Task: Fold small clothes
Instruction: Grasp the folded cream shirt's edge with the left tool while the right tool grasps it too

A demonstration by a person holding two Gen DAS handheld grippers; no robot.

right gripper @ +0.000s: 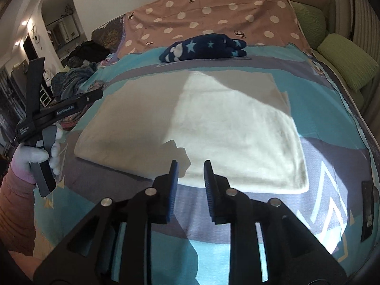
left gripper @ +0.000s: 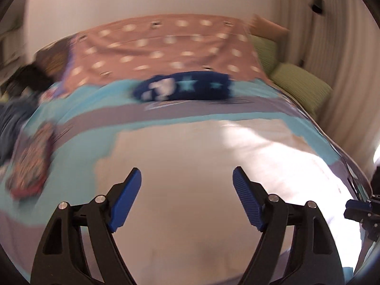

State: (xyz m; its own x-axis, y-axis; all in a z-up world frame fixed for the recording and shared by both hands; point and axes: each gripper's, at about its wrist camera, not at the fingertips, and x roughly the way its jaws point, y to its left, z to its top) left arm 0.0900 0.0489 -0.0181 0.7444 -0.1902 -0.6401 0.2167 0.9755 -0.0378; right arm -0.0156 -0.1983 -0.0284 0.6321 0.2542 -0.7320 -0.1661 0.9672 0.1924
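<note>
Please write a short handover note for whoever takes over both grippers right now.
Left gripper: open, empty, hovering over the white cloth.
Right gripper: open with a narrow gap, empty, near the cloth's near edge.
The cloth lies flat on the bed cover. A navy star-print garment sits bundled beyond it, looking already folded.
Left view is blurred, so details there are uncertain.
Left to do: the white cloth looks ready to be gripped and folded; a patterned item at the left may also need folding.

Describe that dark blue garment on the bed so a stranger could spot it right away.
On the bed, look past the white towel to where the teal cover meets the brown polka-dot sheet. The navy garment lies there, alone in its light blue stars.
</note>
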